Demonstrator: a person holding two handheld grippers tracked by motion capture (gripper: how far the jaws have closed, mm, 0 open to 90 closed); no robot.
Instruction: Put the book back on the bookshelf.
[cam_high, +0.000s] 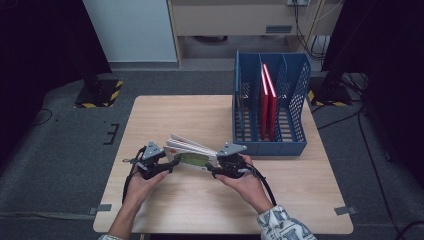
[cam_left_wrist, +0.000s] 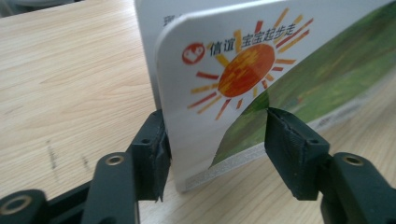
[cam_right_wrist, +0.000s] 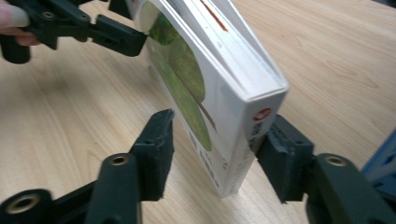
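One book (cam_high: 192, 152) stands on edge on the bench (cam_high: 165, 120), between the two grippers and left of the blue rack (cam_high: 270, 107). The left gripper (cam_left_wrist: 215, 135) straddles the cover's corner – one pad touches, the other stands just off, so no firm grip. The right gripper (cam_right_wrist: 215, 144) brackets the spine end, one pad on the spine, the other clear of the cover. With both this loose, the book may tip or fan open. Two red books (cam_high: 268, 97) sit in the rack.
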